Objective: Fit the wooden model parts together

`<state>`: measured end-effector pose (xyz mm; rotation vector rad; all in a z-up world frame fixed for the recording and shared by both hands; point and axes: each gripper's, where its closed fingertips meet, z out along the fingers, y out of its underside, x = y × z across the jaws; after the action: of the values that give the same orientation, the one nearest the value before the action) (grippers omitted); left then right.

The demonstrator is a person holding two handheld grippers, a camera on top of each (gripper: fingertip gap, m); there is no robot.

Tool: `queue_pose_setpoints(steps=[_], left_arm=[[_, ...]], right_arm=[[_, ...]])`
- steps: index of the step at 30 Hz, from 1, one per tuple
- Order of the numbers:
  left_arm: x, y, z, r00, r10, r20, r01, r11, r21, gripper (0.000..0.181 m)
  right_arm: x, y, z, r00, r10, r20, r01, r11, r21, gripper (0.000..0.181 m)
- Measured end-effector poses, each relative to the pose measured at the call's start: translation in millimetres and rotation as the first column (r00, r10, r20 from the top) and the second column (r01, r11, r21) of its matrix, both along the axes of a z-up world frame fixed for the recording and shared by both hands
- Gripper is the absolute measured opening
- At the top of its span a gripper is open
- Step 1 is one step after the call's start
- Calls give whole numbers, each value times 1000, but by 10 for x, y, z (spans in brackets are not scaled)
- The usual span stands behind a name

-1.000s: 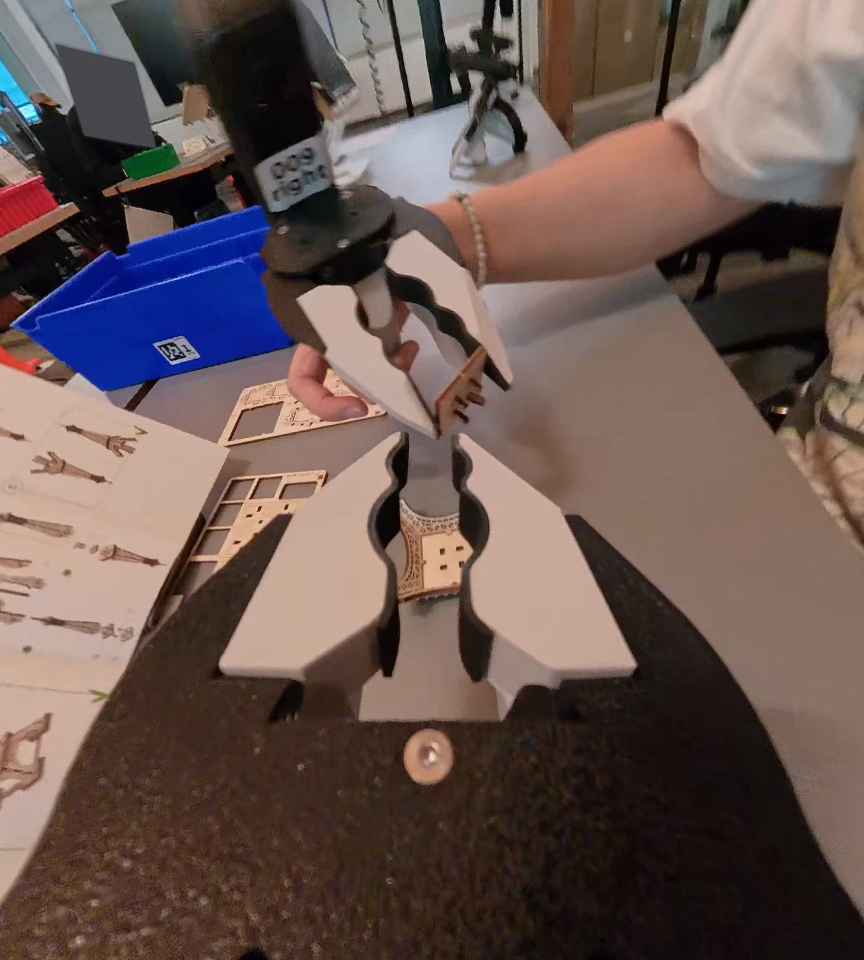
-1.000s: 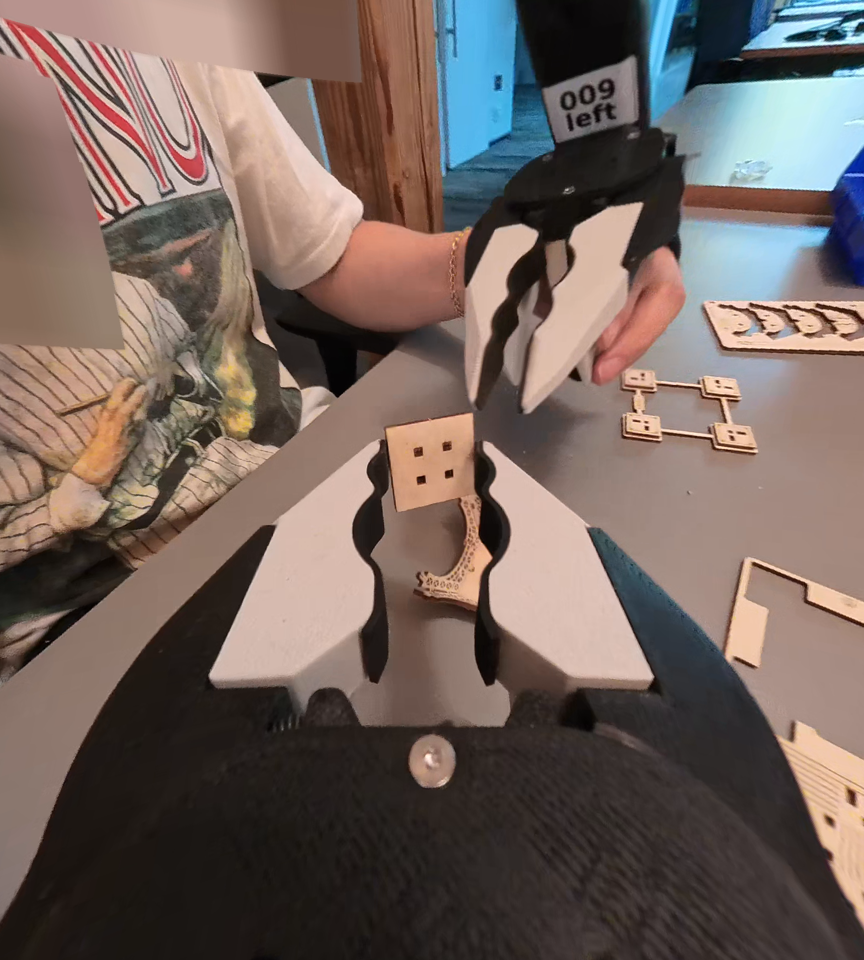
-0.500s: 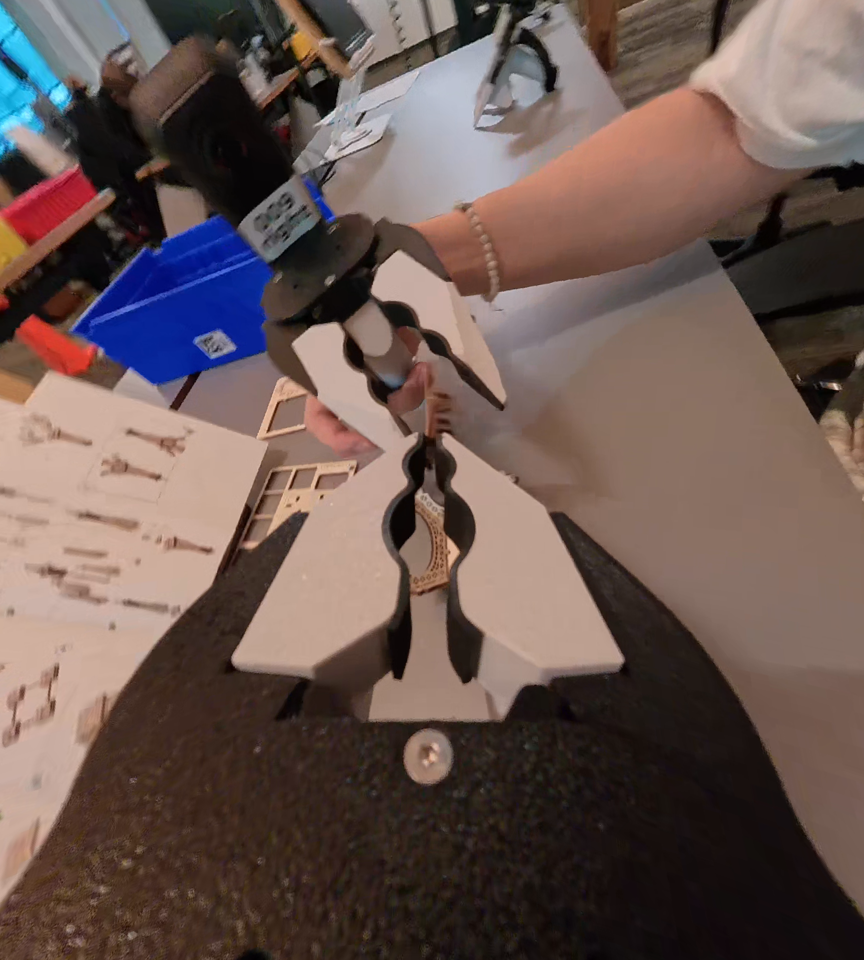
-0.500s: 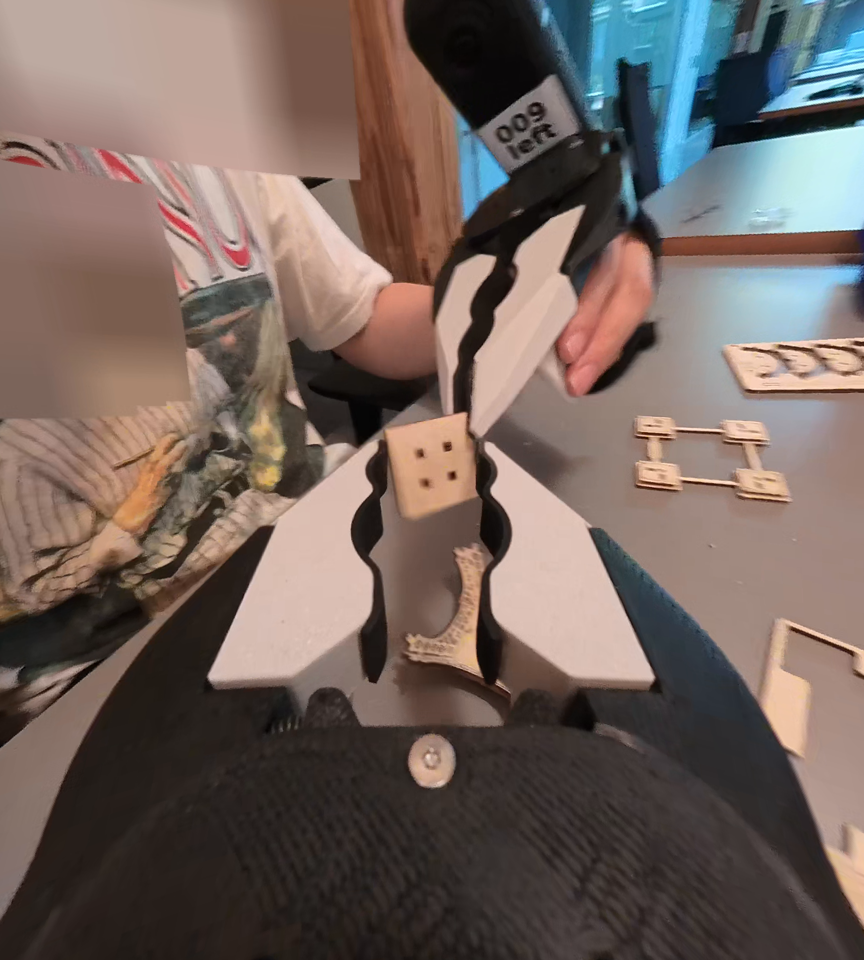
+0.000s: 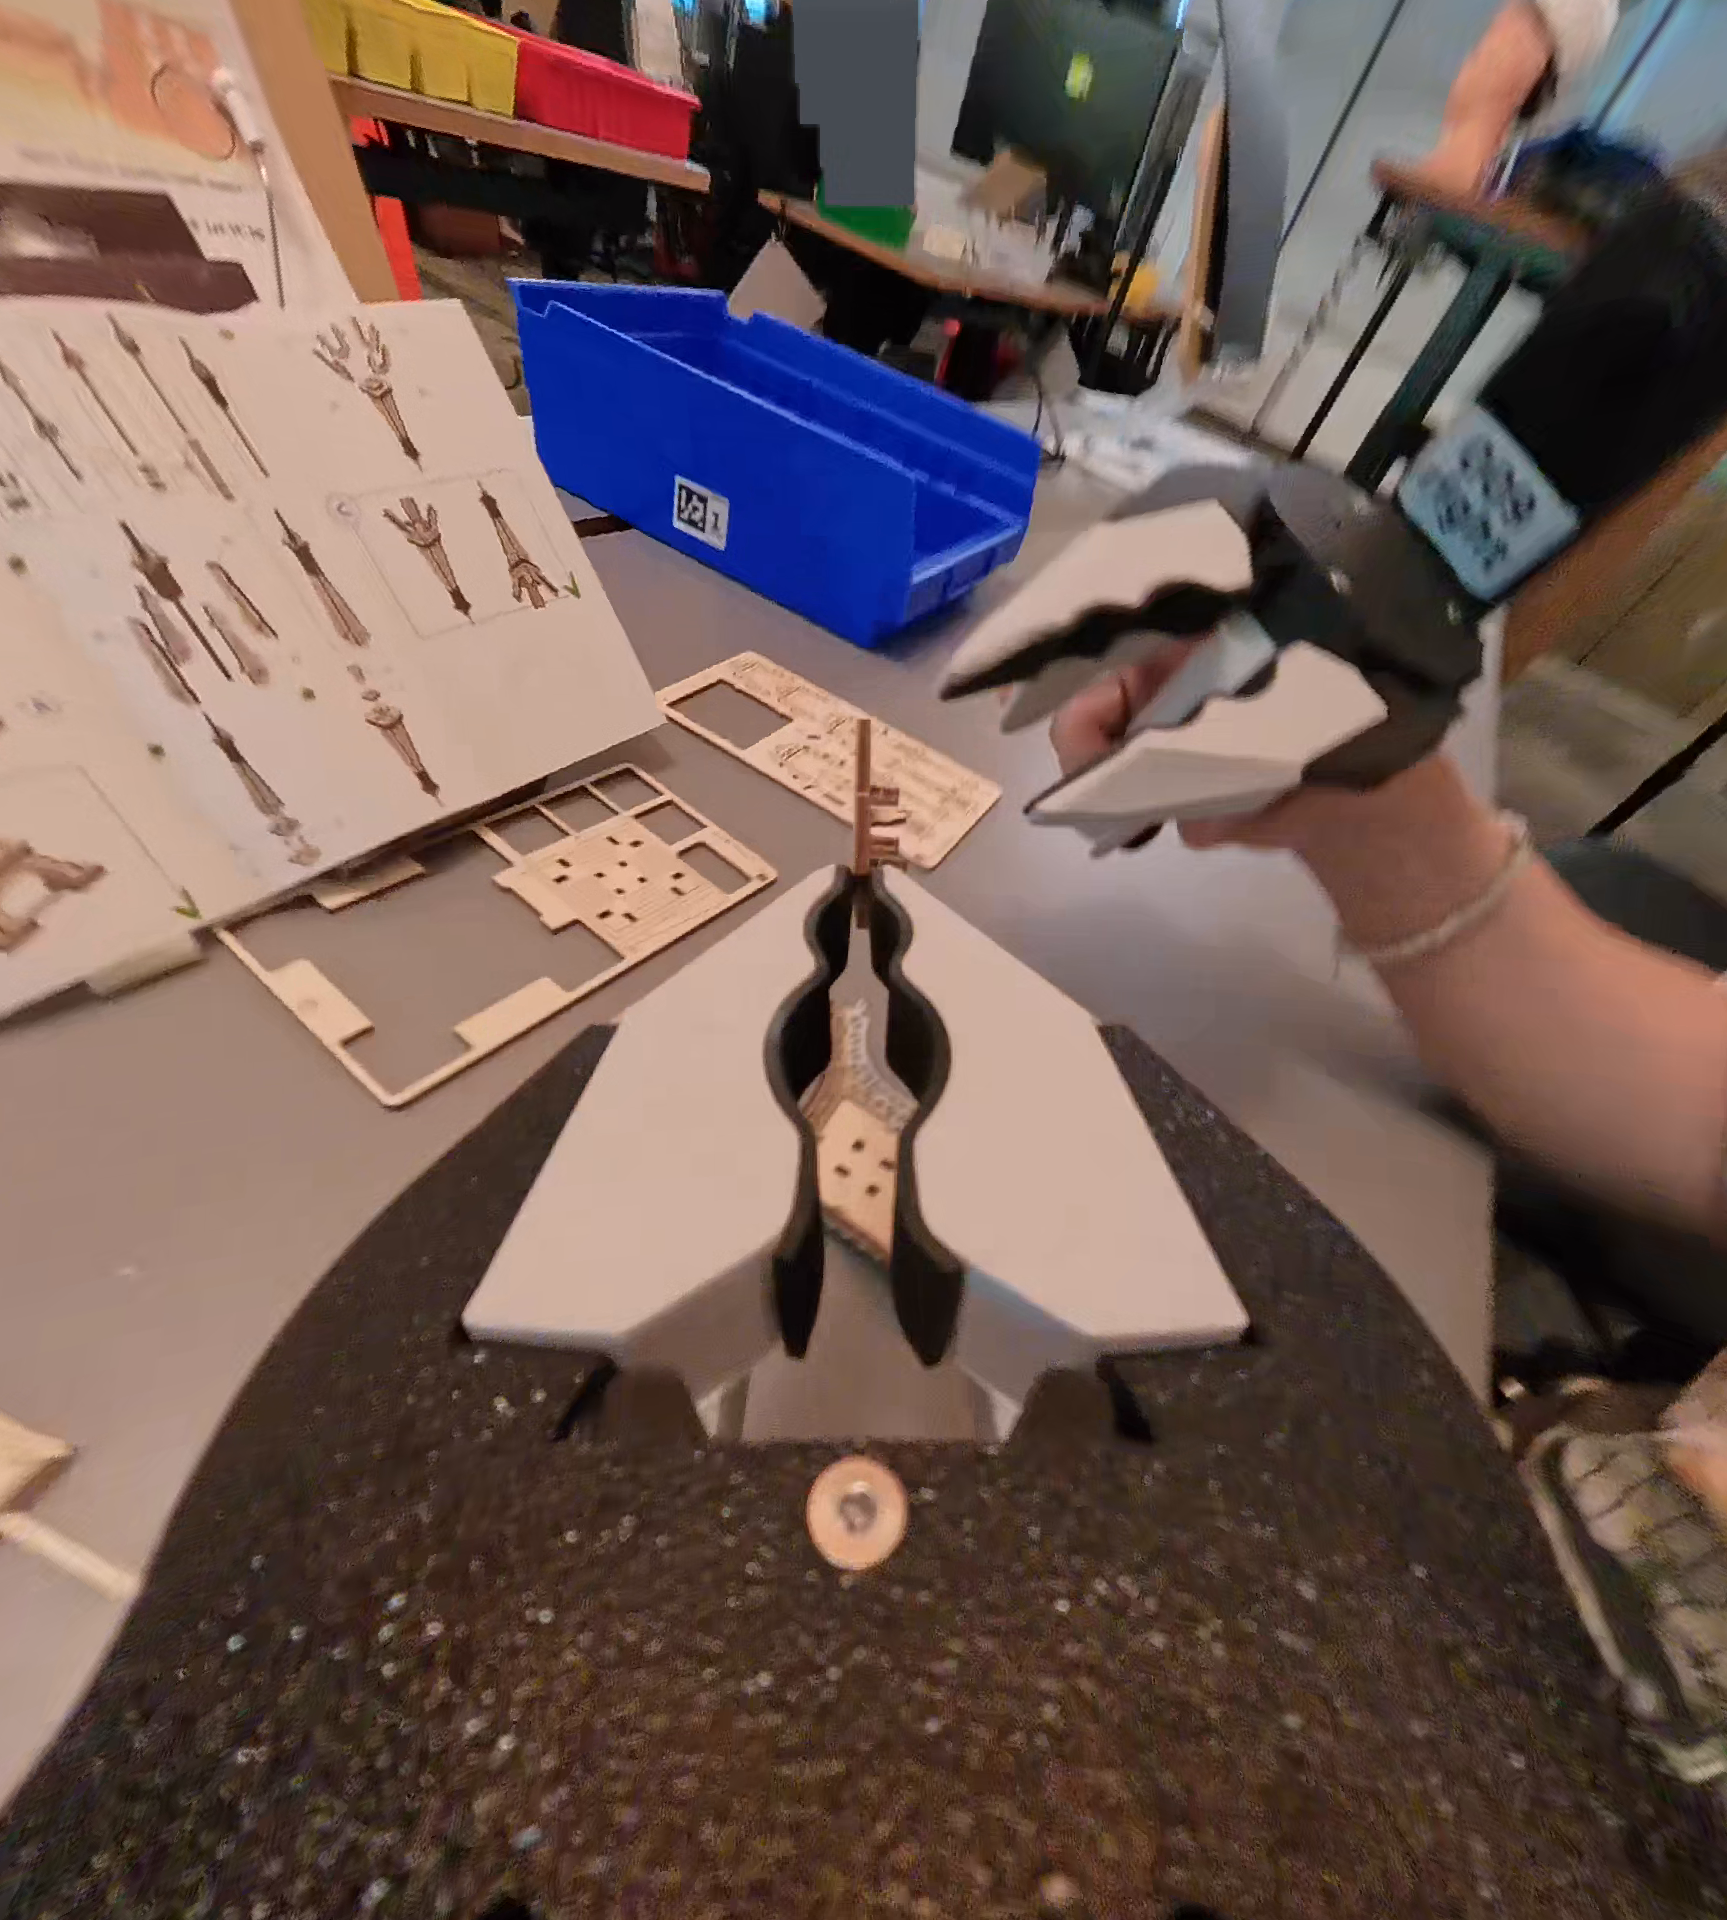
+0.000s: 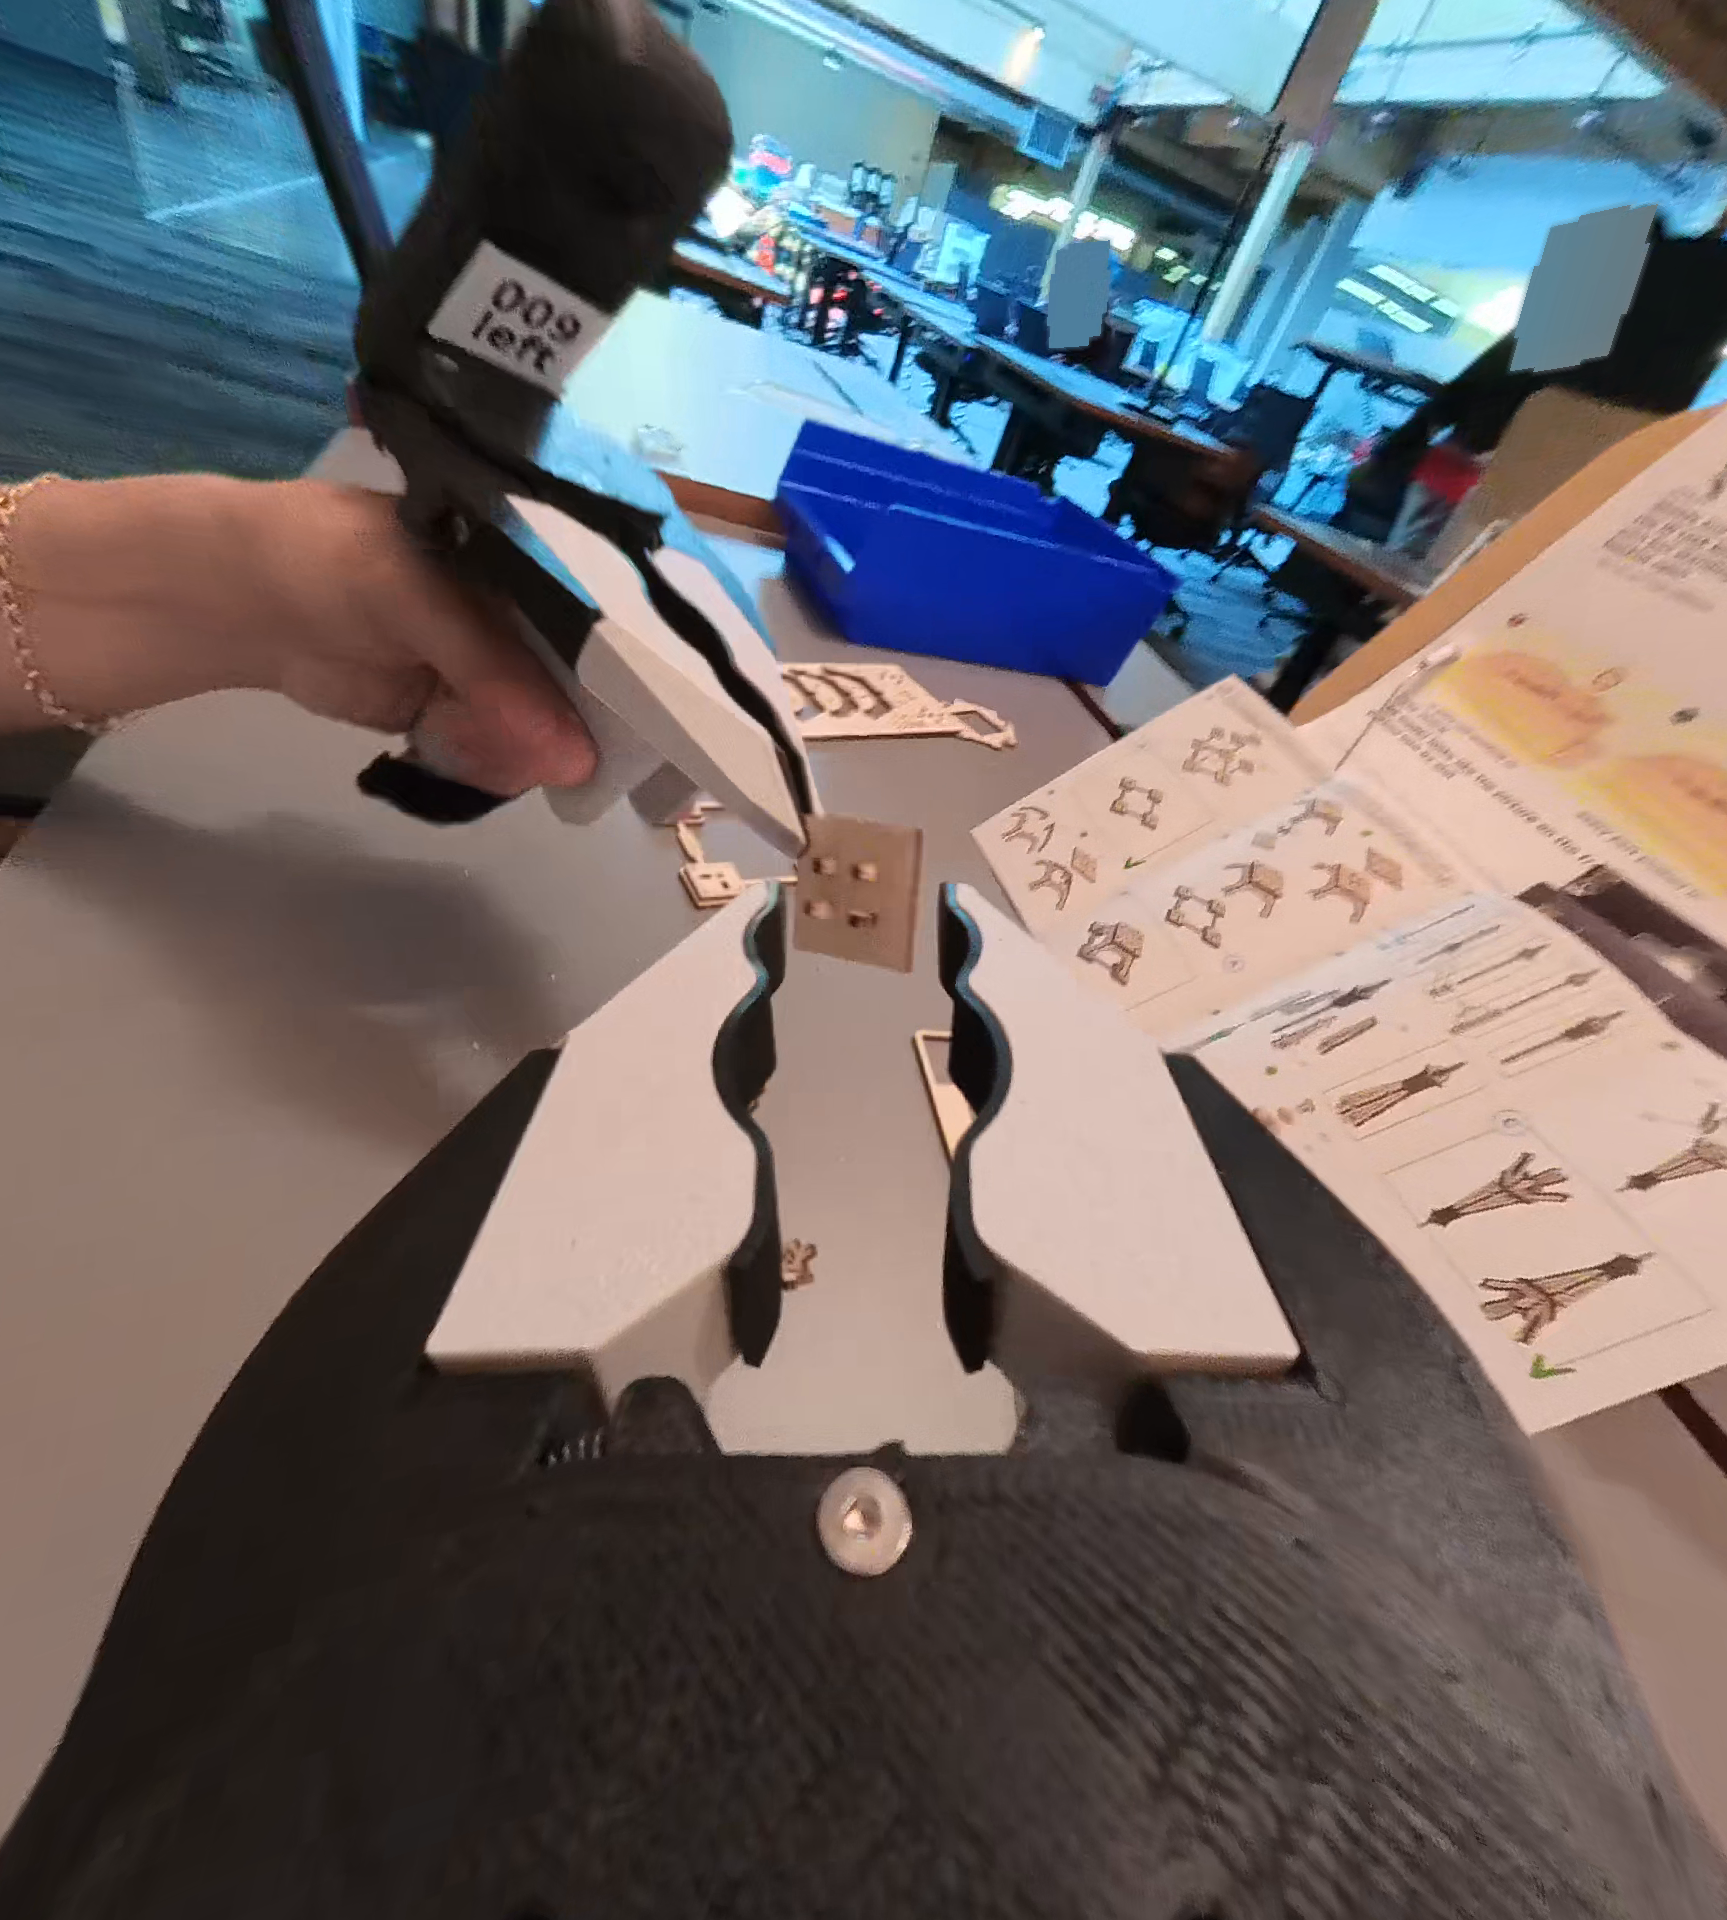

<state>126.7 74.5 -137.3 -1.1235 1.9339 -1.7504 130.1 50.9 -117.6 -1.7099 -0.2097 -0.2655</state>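
My left gripper [image 5: 864, 885] is shut on a small square wooden plate [image 5: 861, 790], seen edge-on and standing up from its tips. In the right wrist view the same plate [image 6: 874, 920] shows four small holes, and the left gripper [image 6: 786, 821] pinches its upper left corner above the table. My right gripper [image 6: 854, 902] is open, one finger on each side of the plate without gripping it. It also shows in the left wrist view [image 5: 989, 753], open and empty, off to the right. A curved wooden leg piece [image 5: 854, 1138] lies on the table under the left gripper.
A blue bin [image 5: 786, 468] stands at the back of the grey table [image 5: 163, 1195]. Open instruction sheets [image 5: 215, 582] lie to the left and show in the right wrist view [image 6: 1461, 1039]. Cut-out wooden sheets [image 5: 485, 914] and a small four-square frame [image 6: 713, 883] lie nearby. The person's forearm [image 5: 1513, 987] crosses on the right. The grippers are tip to tip, or close to it. Both grippers' tips are roughly 12 cm from the curved wooden leg piece [image 5: 854, 1138].
The square plate has passed from my right gripper to my left. The left gripper closed on it, and the right gripper opened and drew back. Both views have swung round.
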Motion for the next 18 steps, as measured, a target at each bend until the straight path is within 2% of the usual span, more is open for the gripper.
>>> queue_pose_setpoints(steps=[2,5,9,12,18], left_arm=[[13,-18,10,999,9,-31,-12,995,-99,0],[16,-59,13,1000,16,-25,-20,986,-165,0],[9,-86,17,1000,30,8,-28,988,-153,0],[15,-75,37,998,44,36,-38,989,-142,0],[18,-102,33,997,41,58,-35,994,-105,0]], right_arm=[[-49,28,28,998,-48,40,47,999,9,12],[-35,80,-12,986,-131,98,132,991,-5,10],[65,93,-55,953,-215,213,229,973,-42,14],[16,119,-17,962,-193,192,200,980,-17,12],[36,108,-52,951,-203,235,219,975,-43,7]])
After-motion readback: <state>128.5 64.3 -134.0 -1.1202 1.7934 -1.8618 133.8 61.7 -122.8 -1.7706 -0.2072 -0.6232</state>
